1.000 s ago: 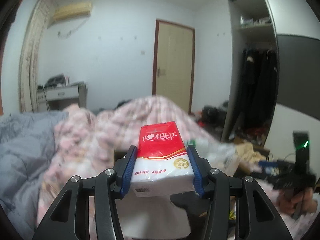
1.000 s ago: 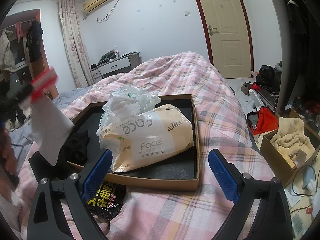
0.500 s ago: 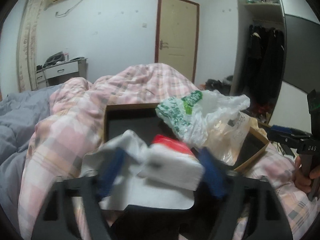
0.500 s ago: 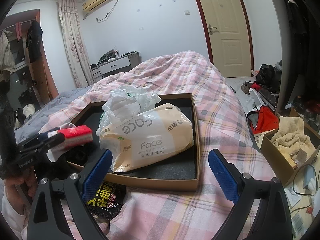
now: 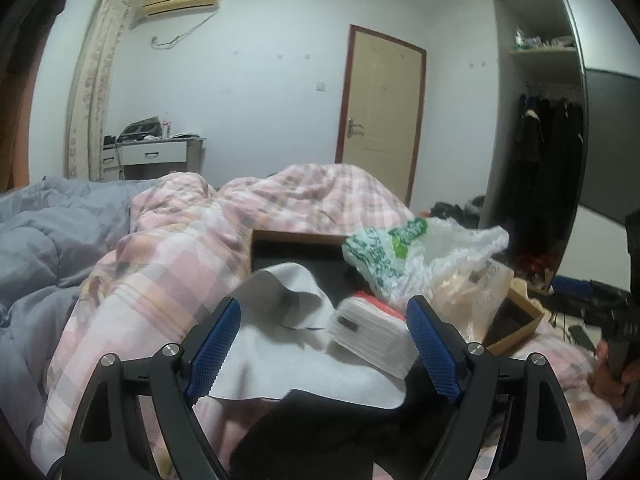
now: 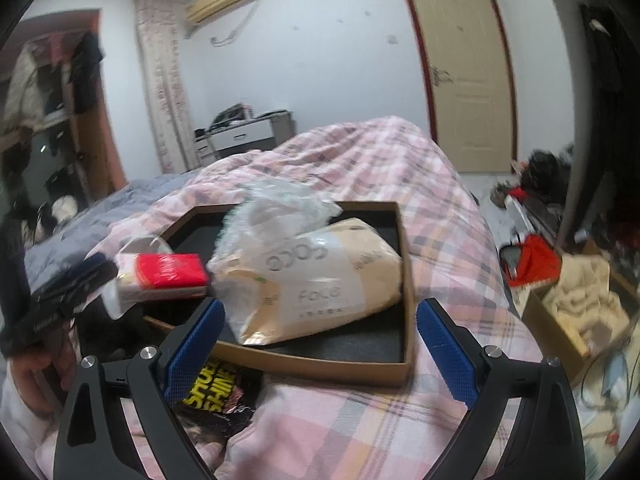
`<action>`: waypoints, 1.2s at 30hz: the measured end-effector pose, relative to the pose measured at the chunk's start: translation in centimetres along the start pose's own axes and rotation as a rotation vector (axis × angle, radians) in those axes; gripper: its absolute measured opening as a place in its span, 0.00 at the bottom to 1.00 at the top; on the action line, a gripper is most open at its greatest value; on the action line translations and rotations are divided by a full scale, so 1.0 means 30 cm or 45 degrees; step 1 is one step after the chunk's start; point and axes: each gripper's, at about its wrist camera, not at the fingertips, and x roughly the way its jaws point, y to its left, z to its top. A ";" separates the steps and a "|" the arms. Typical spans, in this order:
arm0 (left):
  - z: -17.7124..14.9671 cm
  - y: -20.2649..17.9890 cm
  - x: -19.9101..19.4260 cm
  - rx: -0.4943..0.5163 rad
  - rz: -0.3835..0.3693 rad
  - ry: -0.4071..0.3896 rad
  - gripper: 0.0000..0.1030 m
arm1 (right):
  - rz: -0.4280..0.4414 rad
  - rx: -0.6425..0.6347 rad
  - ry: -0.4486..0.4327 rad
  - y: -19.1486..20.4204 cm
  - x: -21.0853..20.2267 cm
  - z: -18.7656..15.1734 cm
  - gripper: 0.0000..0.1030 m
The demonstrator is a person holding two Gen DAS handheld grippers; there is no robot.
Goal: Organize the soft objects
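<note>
My left gripper point(image 5: 324, 344) stands with its jaws wide, having just been opening; the red-and-white tissue pack point(image 5: 370, 338) lies between the blue pads but neither presses on it. The pack rests on a pale cloth point(image 5: 280, 344) at the near-left corner of the brown tray point(image 6: 404, 280), tilted, its long axis running left to right across my jaws and sitting closer to the right pad. Just beyond it to the right, a crumpled plastic bag point(image 5: 404, 256) and a large beige wipes pack point(image 6: 320, 276) fill the tray's middle. My right gripper point(image 6: 316, 344) hangs empty and spread wide at the tray's near edge, above a black snack wrapper point(image 6: 212, 390) on the pink plaid quilt point(image 6: 380, 420). By my reckoning the left hand is far nearer the tissue pack, so any nudge deeper into the tray falls to it, pushing away and slightly right; the pack's overhang on loose cloth may let it slide.
</note>
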 end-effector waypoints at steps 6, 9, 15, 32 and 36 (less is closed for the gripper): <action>0.011 0.056 -0.021 -0.108 -0.007 -0.046 1.00 | 0.041 -0.263 -0.017 0.122 -0.017 -0.013 0.94; 0.017 0.069 -0.036 -0.135 0.002 -0.068 1.00 | 0.042 -0.371 0.005 0.165 -0.009 -0.028 0.93; 0.009 0.088 -0.014 -0.191 0.042 -0.048 1.00 | 0.058 -0.470 0.061 0.185 0.013 -0.042 0.93; -0.008 0.124 0.014 -0.278 0.080 0.001 1.00 | -0.027 -0.467 0.112 0.186 0.026 -0.049 0.94; -0.008 0.126 0.015 -0.277 0.081 0.003 1.00 | -0.026 -0.468 0.111 0.185 0.027 -0.048 0.94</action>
